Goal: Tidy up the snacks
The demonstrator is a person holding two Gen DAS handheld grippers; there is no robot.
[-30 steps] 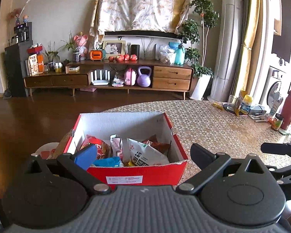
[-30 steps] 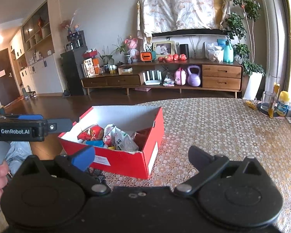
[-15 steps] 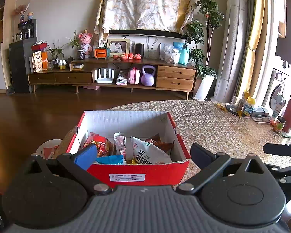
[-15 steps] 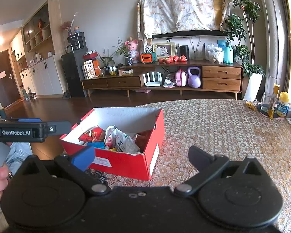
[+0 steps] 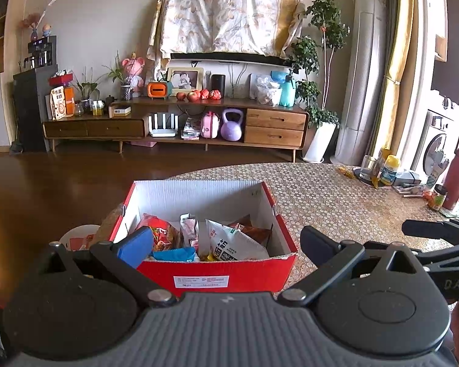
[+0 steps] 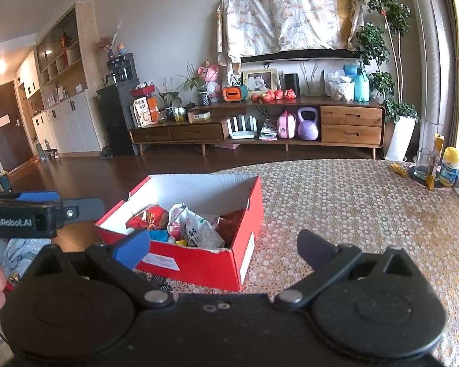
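A red cardboard box (image 5: pixel 217 275) with a white inside stands on the patterned table and holds several snack packets, among them a white bag (image 5: pixel 232 244), a red bag (image 5: pixel 159 232) and a blue packet (image 5: pixel 174 253). My left gripper (image 5: pixel 226 244) is open and empty, just in front of the box's near wall. My right gripper (image 6: pixel 223 244) is open and empty, to the right of the box (image 6: pixel 205 263). The snacks (image 6: pixel 192 229) also show in the right wrist view. The left gripper's side (image 6: pixel 30 214) shows at that view's left edge.
The table (image 5: pixel 336 202) has a honeycomb-pattern cloth. At its far right stand a glass (image 5: pixel 368 166), a yellow-capped bottle (image 5: pixel 388 169), a small jar (image 5: pixel 437 197) and a red flask (image 5: pixel 457 177). A white bin (image 5: pixel 76 238) sits on the floor left of the box.
Both grippers have drawn back and risen slightly, so the box sits a little lower and farther in both views. Both stay open and empty.
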